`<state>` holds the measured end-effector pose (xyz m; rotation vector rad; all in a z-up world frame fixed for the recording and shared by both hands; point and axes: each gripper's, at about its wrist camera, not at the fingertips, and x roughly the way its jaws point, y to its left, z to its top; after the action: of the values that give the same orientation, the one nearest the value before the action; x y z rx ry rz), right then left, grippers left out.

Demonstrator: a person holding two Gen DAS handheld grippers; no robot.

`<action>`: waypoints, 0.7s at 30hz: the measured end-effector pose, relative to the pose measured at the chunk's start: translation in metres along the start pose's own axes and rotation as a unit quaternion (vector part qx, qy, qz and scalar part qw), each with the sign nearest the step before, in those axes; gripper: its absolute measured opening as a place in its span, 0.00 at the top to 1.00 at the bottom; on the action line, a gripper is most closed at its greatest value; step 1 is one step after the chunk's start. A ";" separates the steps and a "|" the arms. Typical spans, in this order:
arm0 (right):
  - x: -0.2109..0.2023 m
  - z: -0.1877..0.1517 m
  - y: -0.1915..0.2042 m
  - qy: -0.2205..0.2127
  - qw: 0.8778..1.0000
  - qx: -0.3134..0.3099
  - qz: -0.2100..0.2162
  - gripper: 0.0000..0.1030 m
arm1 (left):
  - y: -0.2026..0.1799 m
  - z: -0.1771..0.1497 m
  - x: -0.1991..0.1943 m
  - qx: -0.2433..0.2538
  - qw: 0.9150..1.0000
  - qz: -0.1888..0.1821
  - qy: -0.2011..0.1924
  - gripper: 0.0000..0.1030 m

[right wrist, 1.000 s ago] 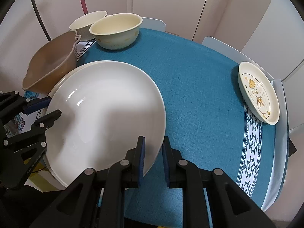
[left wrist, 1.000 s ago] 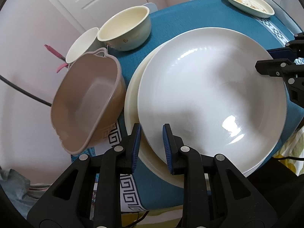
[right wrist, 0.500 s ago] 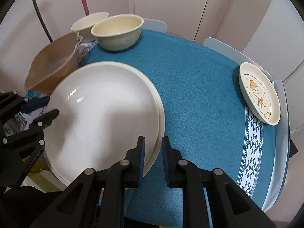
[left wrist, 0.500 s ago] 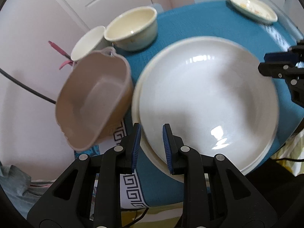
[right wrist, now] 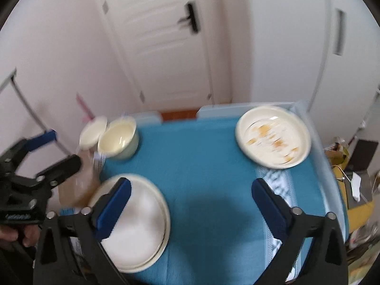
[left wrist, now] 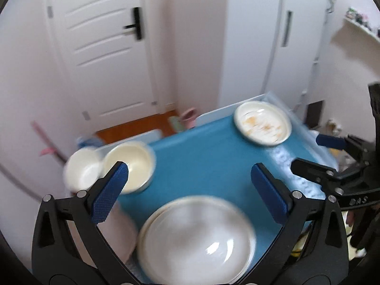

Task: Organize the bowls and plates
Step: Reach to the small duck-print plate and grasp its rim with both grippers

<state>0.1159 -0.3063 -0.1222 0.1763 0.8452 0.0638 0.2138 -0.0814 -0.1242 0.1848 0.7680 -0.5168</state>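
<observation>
Two large white plates lie stacked (left wrist: 197,239) on the blue tablecloth (left wrist: 209,159) at the near edge; the stack also shows in the right wrist view (right wrist: 140,220). A small patterned plate (left wrist: 262,123) (right wrist: 273,136) sits at the far right corner. A cream bowl (left wrist: 130,166) (right wrist: 118,140) and a white bowl (left wrist: 82,172) (right wrist: 92,131) stand at the far left. My left gripper (left wrist: 190,190) is open and empty above the stack. My right gripper (right wrist: 190,201) is open and empty above the cloth, right of the stack.
A tan plastic basin (right wrist: 83,180) hangs off the table's left side beside the stack. A white door (left wrist: 102,47) and cabinets stand behind the table. Clutter lies on the floor at the right (right wrist: 356,166). Both views are motion-blurred.
Both grippers let go of the top plate, which now rests on the lower one. Both opened wide, lifted and tilted up, so the door and room came into view.
</observation>
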 end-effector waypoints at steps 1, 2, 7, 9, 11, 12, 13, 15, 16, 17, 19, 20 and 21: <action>-0.006 0.003 -0.008 -0.006 1.000 0.007 -0.010 0.02 | -0.003 0.011 0.008 0.001 1.000 -0.019 0.001 0.00; -0.012 0.008 -0.017 -0.013 1.000 0.014 -0.021 0.02 | -0.006 0.022 0.015 0.001 0.999 -0.034 0.002 0.00; -0.028 0.038 -0.065 -0.029 0.998 0.049 -0.033 0.02 | -0.032 0.083 0.062 0.022 0.993 -0.117 0.006 0.00; -0.021 0.048 -0.088 -0.032 0.996 0.077 -0.042 0.02 | -0.043 0.102 0.089 0.024 0.991 -0.132 0.025 0.00; -0.005 0.053 -0.111 -0.024 0.993 0.105 -0.053 0.02 | -0.053 0.115 0.133 0.019 0.985 -0.158 0.059 0.00; 0.009 0.053 -0.123 -0.011 0.991 0.122 -0.047 0.02 | -0.056 0.117 0.154 0.017 0.983 -0.167 0.077 0.00; 0.021 0.052 -0.134 0.001 0.990 0.139 -0.040 0.02 | -0.059 0.116 0.176 0.016 0.981 -0.171 0.096 0.01; 0.053 0.045 -0.157 0.032 0.984 0.176 -0.022 0.02 | -0.063 0.113 0.215 0.010 0.978 -0.161 0.134 0.08; 0.065 0.040 -0.164 0.041 0.981 0.187 -0.021 0.04 | -0.064 0.109 0.235 0.004 0.976 -0.158 0.152 0.19; 0.076 0.036 -0.174 0.050 0.979 0.198 -0.017 0.09 | -0.065 0.105 0.252 -0.002 0.973 -0.158 0.170 0.25; 0.100 0.027 -0.187 0.068 0.973 0.221 -0.008 0.22 | -0.070 0.096 0.280 -0.009 0.966 -0.160 0.201 0.40; 0.110 0.023 -0.192 0.075 0.970 0.230 -0.004 0.29 | -0.073 0.091 0.291 -0.007 0.964 -0.160 0.214 0.43; 0.119 0.018 -0.197 0.082 0.967 0.240 -0.001 0.34 | -0.075 0.086 0.299 -0.002 0.962 -0.156 0.223 0.49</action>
<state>0.2060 -0.4870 -0.2340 0.6325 1.0170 -0.1325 0.4086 -0.2884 -0.2717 0.1803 1.2507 -0.7858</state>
